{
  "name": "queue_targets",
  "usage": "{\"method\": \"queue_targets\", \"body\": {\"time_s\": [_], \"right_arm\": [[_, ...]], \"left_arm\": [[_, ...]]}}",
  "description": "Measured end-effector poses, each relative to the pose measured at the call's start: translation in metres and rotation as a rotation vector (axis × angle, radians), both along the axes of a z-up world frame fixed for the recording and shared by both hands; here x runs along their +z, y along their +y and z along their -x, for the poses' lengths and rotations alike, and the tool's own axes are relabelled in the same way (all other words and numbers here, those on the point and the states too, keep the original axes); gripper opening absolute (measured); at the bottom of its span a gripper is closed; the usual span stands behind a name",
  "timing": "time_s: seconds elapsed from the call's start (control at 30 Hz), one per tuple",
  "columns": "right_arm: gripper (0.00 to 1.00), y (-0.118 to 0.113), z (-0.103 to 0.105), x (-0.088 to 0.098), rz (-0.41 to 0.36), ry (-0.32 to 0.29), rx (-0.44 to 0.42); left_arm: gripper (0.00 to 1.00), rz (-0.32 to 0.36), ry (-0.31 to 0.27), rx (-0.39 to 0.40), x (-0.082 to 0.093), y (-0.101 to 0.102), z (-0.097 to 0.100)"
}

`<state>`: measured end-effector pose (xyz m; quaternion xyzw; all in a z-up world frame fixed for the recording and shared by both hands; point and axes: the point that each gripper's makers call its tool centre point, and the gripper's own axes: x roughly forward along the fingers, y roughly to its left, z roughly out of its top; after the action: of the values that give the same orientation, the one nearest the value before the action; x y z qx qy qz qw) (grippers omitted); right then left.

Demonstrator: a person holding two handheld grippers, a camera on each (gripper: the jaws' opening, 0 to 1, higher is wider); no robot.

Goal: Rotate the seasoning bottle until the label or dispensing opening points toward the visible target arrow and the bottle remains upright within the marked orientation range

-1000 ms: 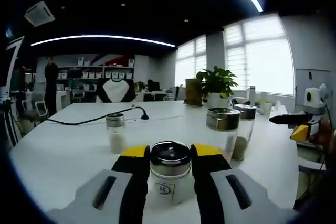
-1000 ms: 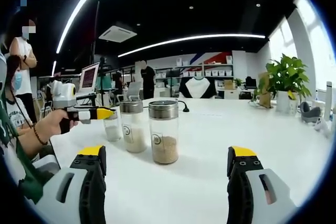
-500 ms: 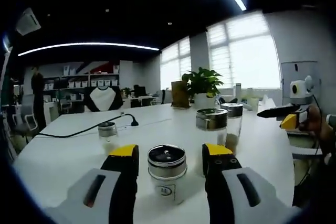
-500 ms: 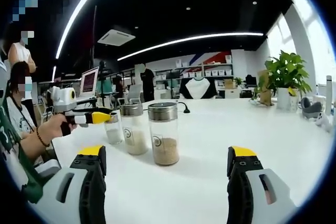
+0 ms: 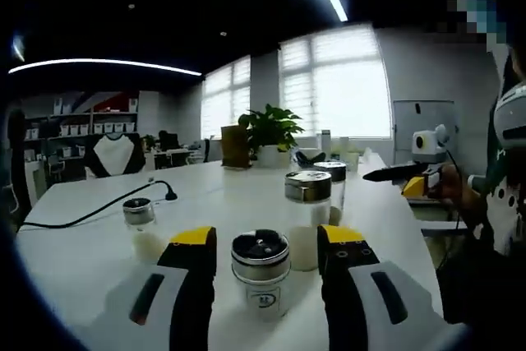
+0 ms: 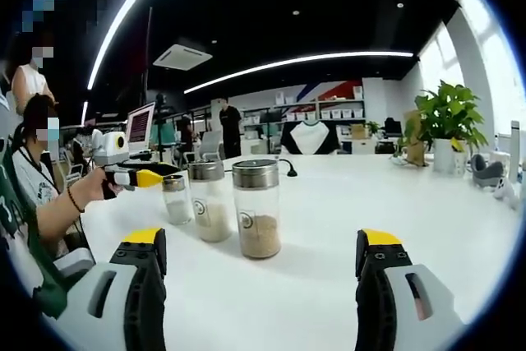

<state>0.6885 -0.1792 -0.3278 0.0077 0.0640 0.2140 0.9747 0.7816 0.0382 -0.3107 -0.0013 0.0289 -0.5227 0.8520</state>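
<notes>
L claw [image 5: 268, 246] now spread off bottle [image 5: 260, 275], open table [image 5: 74, 236] w/ space around.

No text legible anywhere. Small round emblems seen on the labels of the nearest seasoning bottle [image 5: 260, 275] and the near jar [image 6: 257, 209], too small and blurred to read.

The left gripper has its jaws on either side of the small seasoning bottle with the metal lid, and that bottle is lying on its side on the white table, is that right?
Not quite. The left gripper does have its jaws on either side of the seasoning bottle, but the bottle stands upright on the white table, metal lid on top. The left gripper view shows it.
</notes>
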Motion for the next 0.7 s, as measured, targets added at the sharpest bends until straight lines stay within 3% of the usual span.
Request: {"method": "queue_targets", "body": {"time_s": [0.17, 0.23, 0.33, 0.5, 0.57, 0.63, 0.7], "right_arm": [[0.98, 0.001, 0.0, 0.0, 0.001, 0.0, 0.002], [0.98, 0.0, 0.0, 0.0, 0.0, 0.002, 0.001], [0.98, -0.001, 0.0, 0.002, 0.0, -0.003, -0.004], [0.98, -0.002, 0.0, 0.001, 0.0, 0.0, -0.006], [0.98, -0.002, 0.0, 0.001, -0.004, -0.001, -0.006], [0.98, -0.002, 0.0, 0.002, -0.01, -0.004, -0.003], [0.98, -0.001, 0.0, 0.002, -0.007, -0.006, -0.002]], "left_arm": [[0.52, 0.005, 0.026, -0.05, -0.002, 0.002, -0.008], [0.53, 0.016, 0.094, -0.076, -0.003, 0.004, -0.009], [0.54, 0.017, 0.046, -0.101, 0.002, -0.001, -0.006], [0.52, -0.022, 0.059, -0.122, -0.006, -0.01, -0.006], [0.49, -0.032, 0.04, -0.091, -0.007, -0.007, -0.014], [0.48, -0.02, 0.073, -0.116, -0.009, -0.007, -0.013], [0.48, -0.013, 0.068, -0.126, -0.009, -0.006, -0.013]]}}
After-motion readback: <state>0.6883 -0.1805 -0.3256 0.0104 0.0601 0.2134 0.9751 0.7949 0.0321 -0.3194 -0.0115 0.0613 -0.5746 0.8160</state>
